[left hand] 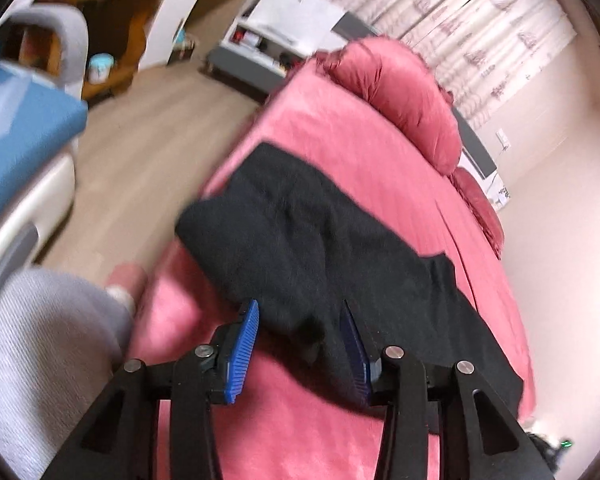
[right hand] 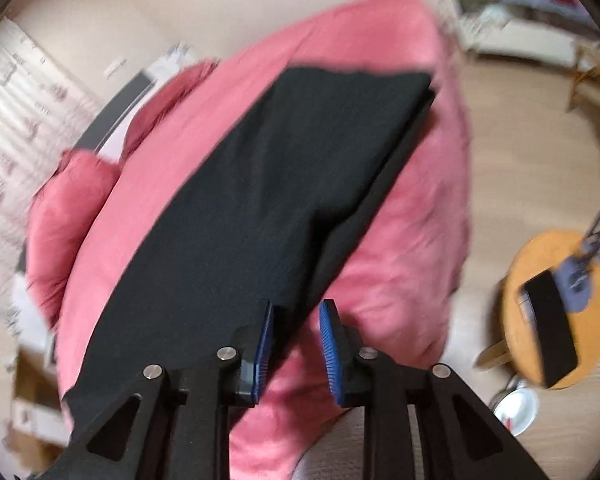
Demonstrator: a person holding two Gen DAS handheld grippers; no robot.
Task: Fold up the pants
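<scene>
Bed (left hand: 340, 128): covered in pink, with pink pillows (left hand: 400, 88) at its far end.
Pants (right hand: 268, 184): black, lying lengthwise on the bed cover, legs stacked in the right wrist view.
Left tongs (left hand: 300, 324): released, blue pads apart above the near end of the pants.
Right tongs (right hand: 296, 320): released, grasping nothing, over the pants' near edge.
</scene>
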